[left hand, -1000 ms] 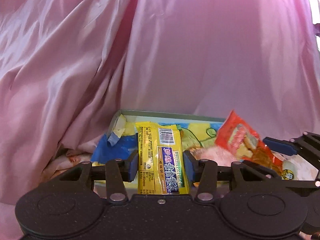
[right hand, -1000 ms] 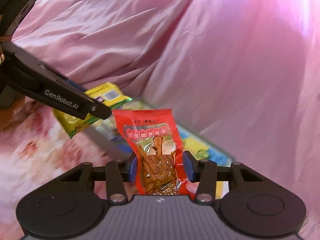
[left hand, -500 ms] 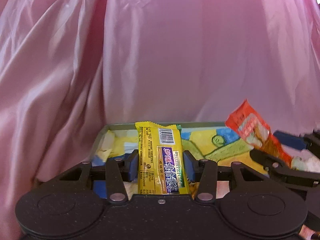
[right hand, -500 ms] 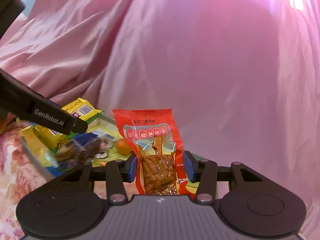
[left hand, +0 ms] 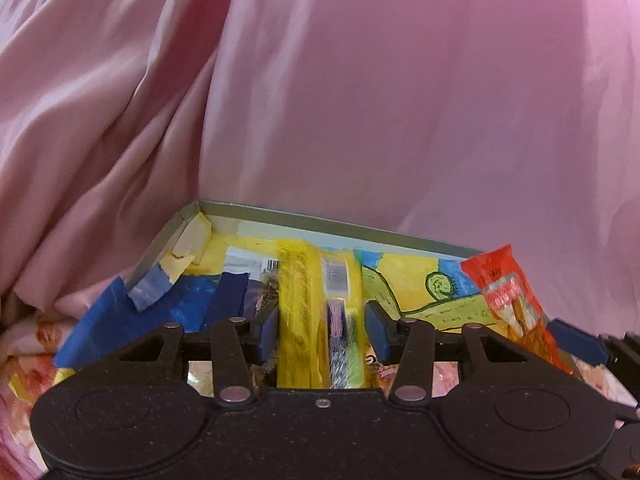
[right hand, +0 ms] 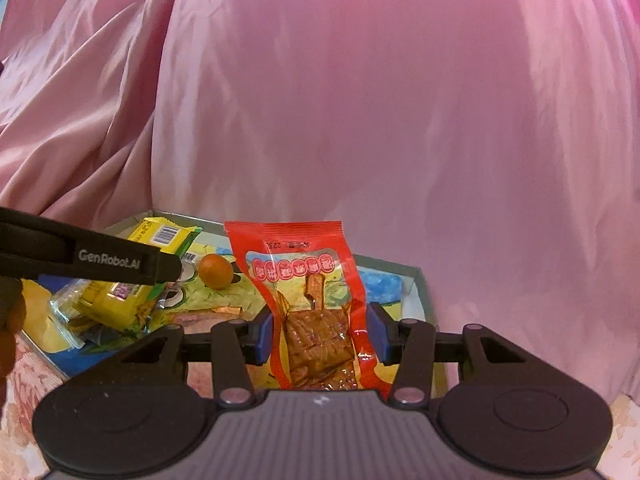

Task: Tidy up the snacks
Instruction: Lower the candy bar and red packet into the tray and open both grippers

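My left gripper (left hand: 322, 324) is shut on a yellow snack packet (left hand: 304, 320), which stands upright and looks motion-blurred. It hangs over the left part of a shallow grey-rimmed box (left hand: 320, 222) with a painted yellow, blue and green floor. My right gripper (right hand: 320, 332) holds a red packet of brown tofu strips (right hand: 308, 280) upright over the box's right part (right hand: 416, 272). Its jaws are opening, and the packet still sits between the pads. The red packet (left hand: 508, 300) also shows at the right of the left wrist view. The yellow packet (right hand: 160, 234) shows at the left of the right wrist view.
Inside the box lie a small orange fruit (right hand: 216, 271) and several loose wrappers (right hand: 76, 316). Pink satin cloth (right hand: 360, 100) rises right behind the box and fills the background. The box rests on a floral cloth (right hand: 24, 364).
Both grippers have moved forward and a little down over the box, which now looks nearer. The right gripper has rolled level. The yellow packet has gone blurry.
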Demonstrator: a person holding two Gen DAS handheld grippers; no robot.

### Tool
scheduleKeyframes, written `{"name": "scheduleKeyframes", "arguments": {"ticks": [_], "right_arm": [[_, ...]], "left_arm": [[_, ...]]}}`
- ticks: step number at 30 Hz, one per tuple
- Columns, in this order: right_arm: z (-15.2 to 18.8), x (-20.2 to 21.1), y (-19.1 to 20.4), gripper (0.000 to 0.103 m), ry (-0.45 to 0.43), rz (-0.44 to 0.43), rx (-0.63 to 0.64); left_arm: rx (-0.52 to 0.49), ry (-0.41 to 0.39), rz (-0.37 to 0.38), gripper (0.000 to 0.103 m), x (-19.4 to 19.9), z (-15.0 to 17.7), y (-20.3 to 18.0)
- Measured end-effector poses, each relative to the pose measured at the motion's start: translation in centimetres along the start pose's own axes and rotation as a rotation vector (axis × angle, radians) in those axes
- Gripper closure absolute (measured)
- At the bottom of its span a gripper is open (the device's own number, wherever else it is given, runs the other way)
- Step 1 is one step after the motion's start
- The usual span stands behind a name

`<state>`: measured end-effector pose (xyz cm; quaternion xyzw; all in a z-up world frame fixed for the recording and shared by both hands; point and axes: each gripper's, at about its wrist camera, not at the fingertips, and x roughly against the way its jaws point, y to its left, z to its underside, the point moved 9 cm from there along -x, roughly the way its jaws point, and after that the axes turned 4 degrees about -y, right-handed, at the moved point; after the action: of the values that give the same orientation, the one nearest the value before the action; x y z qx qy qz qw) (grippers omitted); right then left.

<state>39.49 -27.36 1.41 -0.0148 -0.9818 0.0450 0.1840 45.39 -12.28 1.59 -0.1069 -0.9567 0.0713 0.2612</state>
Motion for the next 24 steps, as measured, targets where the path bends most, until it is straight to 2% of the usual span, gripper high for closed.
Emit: {"name": "scheduleKeyframes", "arguments": {"ticks": [2,5,7,8,10,13,17,24], "right_arm": [[0.0,-0.4,0.0,0.044,0.017,-0.011,-0.019],[0.4,-0.6,-0.1,0.04,0.038,-0.036,-0.033],[0.5,-0.4,0.2,0.037,0.031,-0.046,-0.011],[0.5,-0.1,0.2,0.03,0.026,-0.044,0.001],[0.3,0.4,0.1,0.024,0.005,-0.042,-0.002],[-0.2,1.3,-0.3,0.017,-0.023,-0.038,-0.035],[-0.8,2.8,-1.0,0.009,-0.064,-0.014,-0.069],[-1.9,6.9,-2.5,0.0,-0.143,0.04,-0.108]], "left_arm": [[-0.001,-0.004,-0.003,0.054,0.0,-0.2,-0.1],[-0.003,-0.017,0.011,0.04,0.3,-0.3,-0.5],[-0.006,-0.031,0.011,0.027,0.7,-0.3,-0.5],[-0.002,-0.04,0.012,0.025,0.9,-0.4,-0.5],[0.012,-0.055,0.018,0.018,1.4,-0.4,-0.5],[0.038,-0.078,0.018,0.008,2.5,-0.6,-0.4],[0.055,-0.121,0.02,0.001,4.3,-1.2,0.0],[0.062,-0.195,0.009,0.001,8.1,-1.5,1.0]]}}
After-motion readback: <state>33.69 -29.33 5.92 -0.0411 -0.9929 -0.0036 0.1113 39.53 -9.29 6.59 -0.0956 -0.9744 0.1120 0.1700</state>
